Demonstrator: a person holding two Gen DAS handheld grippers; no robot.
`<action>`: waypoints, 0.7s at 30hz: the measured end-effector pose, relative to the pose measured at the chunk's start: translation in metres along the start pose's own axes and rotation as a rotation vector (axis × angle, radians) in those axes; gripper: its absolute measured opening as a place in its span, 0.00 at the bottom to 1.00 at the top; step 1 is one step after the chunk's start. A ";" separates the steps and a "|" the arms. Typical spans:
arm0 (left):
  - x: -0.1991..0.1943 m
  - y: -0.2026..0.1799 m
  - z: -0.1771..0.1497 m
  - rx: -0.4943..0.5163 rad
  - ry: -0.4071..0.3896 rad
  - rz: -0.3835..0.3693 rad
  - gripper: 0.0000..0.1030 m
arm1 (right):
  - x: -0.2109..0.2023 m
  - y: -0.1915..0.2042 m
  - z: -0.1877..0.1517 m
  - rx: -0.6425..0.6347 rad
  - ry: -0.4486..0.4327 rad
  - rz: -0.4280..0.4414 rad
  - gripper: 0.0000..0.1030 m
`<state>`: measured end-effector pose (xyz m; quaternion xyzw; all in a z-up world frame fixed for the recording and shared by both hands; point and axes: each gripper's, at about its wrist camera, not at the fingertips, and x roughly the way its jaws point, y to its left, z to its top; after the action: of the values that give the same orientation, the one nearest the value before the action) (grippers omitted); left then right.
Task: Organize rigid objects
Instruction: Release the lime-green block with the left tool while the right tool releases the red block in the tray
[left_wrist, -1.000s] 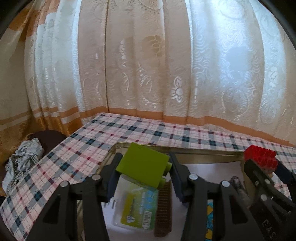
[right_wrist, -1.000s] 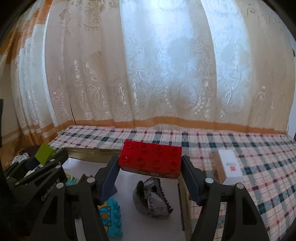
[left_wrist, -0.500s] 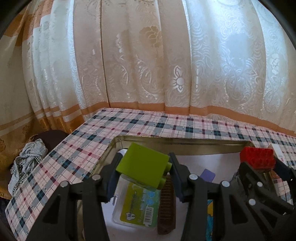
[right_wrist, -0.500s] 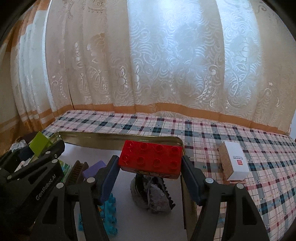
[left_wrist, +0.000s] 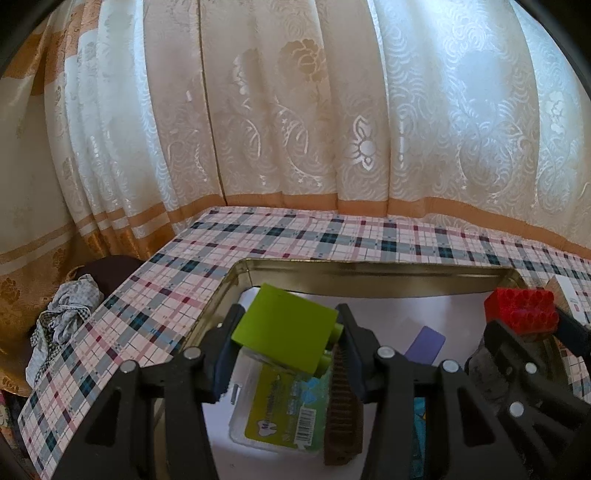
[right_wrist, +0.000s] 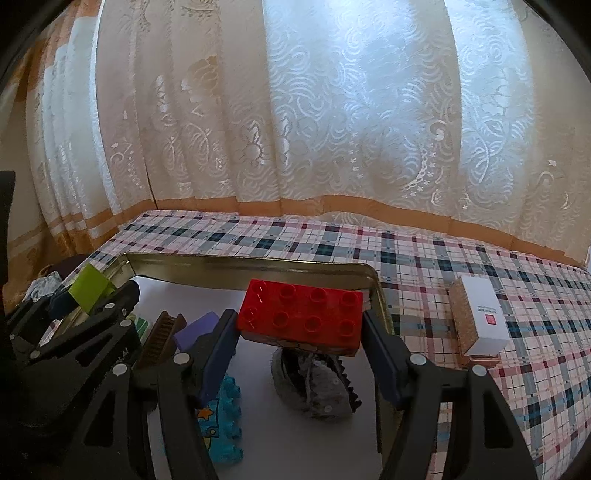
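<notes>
Both claws are mid-carry over the gold tin (right_wrist: 258, 266) — the placing step, by my reading. The left gripper (left_wrist: 290, 341) is clenched on the green block (left_wrist: 284, 332), tilted between its pads; the right gripper (right_wrist: 299, 328) clamps the red brick (right_wrist: 301, 314) level, studs up. Next comes lowering each into bare tin floor — clear of the grey toy (right_wrist: 314, 384) below the brick.

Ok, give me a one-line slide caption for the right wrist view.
Right hand-held gripper holds a red brick above the gold tray; a white box lies on the plaid tablecloth.
</notes>
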<state>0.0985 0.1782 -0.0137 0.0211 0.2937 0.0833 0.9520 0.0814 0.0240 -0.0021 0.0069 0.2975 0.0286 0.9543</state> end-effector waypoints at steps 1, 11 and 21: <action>0.000 -0.001 0.000 0.002 0.000 0.002 0.48 | 0.001 0.001 0.000 -0.008 0.004 0.006 0.67; 0.001 -0.001 0.001 0.009 0.001 0.009 0.48 | -0.001 0.003 0.000 -0.012 -0.010 0.023 0.67; -0.017 -0.003 0.002 0.016 -0.114 0.059 1.00 | -0.028 -0.017 0.001 0.077 -0.141 0.020 0.78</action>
<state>0.0859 0.1726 -0.0028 0.0422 0.2388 0.1075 0.9642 0.0602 0.0058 0.0138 0.0488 0.2303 0.0262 0.9716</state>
